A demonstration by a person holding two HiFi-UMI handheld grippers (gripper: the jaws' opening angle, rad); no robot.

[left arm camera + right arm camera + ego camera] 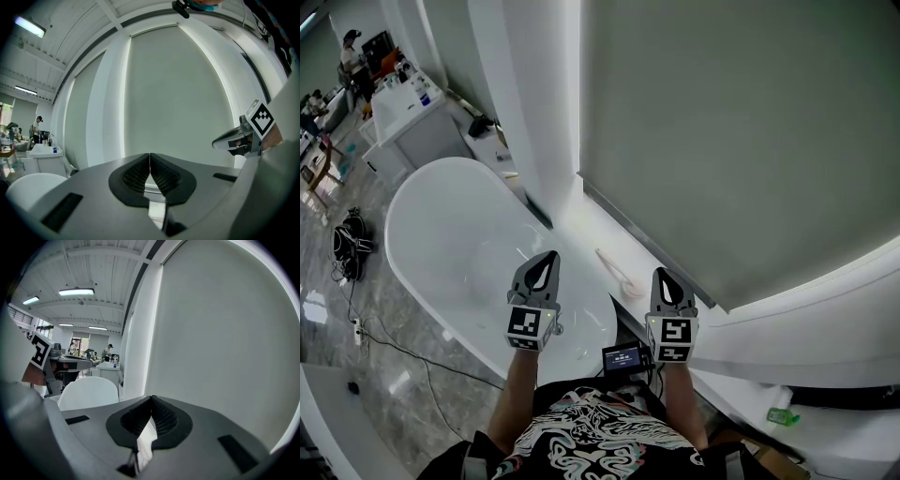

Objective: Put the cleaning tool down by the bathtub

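Observation:
The cleaning tool [616,271], a pale long-handled brush, lies on the white ledge [581,225] beside the white bathtub [450,244], its head toward me. My left gripper [547,256] hovers over the tub's near right rim, shut and holding nothing. My right gripper [663,275] hangs just right of the brush head, also shut and holding nothing. In the left gripper view the jaws [150,158] meet tip to tip, and the right gripper [234,139] shows at the right. In the right gripper view the jaws [151,400] are closed, with the bathtub [89,390] behind.
A grey wall panel [722,122] rises behind the ledge. A small screen device [622,356] hangs at my chest. A green item [781,415] lies on the ledge at lower right. Cables [347,244] lie on the floor left of the tub. A white cabinet [408,122] stands far left.

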